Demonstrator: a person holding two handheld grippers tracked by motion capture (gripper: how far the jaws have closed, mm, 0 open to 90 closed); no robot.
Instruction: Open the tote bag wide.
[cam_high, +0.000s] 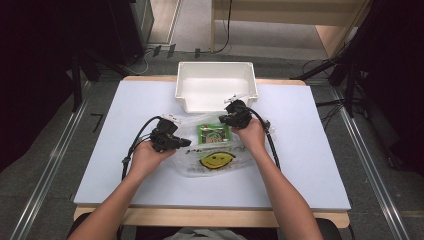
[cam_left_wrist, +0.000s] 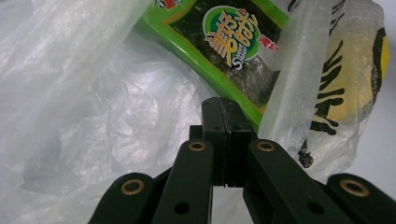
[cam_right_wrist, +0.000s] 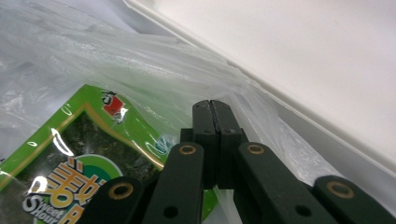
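Observation:
A clear plastic bag (cam_high: 216, 161) with a yellow smiley face lies on the white table (cam_high: 300, 165). A green seaweed snack packet (cam_high: 213, 133) sits in its mouth. My left gripper (cam_high: 186, 142) is at the bag's left edge, and the jaws are pressed together on thin film. In the left gripper view its tips (cam_left_wrist: 225, 105) stand before the packet (cam_left_wrist: 224, 42) and the crinkled bag (cam_left_wrist: 93, 116). My right gripper (cam_high: 222, 119) is at the bag's far right corner. It is shut (cam_right_wrist: 212, 107), and the bag's folds (cam_right_wrist: 140, 56) gather at its tips above the packet (cam_right_wrist: 70, 154).
An empty white bin (cam_high: 216, 64) stands at the table's far edge, just beyond the right gripper; its wall (cam_right_wrist: 303, 56) is close in the right gripper view. Black cables trail from both grippers toward the person. Bare table lies to the left and right.

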